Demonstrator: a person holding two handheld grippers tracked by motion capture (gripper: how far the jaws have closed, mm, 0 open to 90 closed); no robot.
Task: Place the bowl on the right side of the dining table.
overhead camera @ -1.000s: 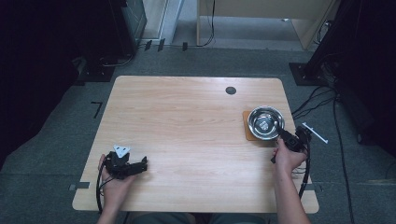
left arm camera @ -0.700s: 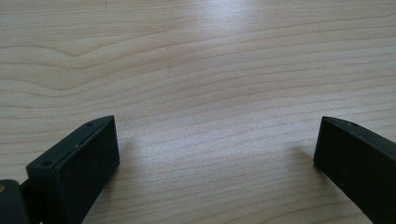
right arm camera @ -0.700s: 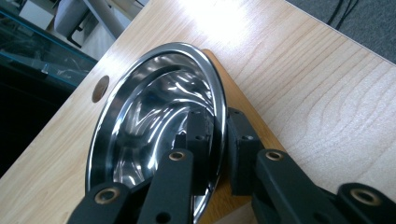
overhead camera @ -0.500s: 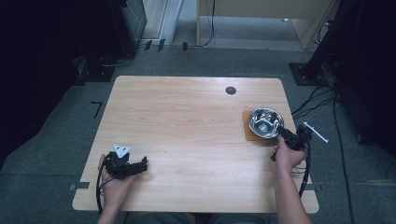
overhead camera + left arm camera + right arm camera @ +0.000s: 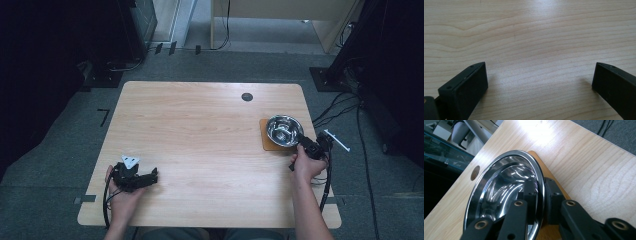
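Observation:
A shiny steel bowl [image 5: 283, 130] sits on a brown square mat [image 5: 270, 144] near the table's right edge. My right gripper [image 5: 303, 142] is shut on the bowl's near rim [image 5: 541, 195], one jaw inside the bowl and one outside. My left gripper [image 5: 150, 176] rests low at the front left of the table, held in the person's hand. Its jaws stand wide apart over bare wood [image 5: 539, 65] with nothing between them.
The light wooden table [image 5: 200, 125] has a small dark round hole [image 5: 247, 97] near its far edge. Cables and dark equipment stands lie on the grey floor around the table, mostly at the right and back.
The bowl and right gripper have shifted very slightly toward the person. The left gripper has stayed where it was.

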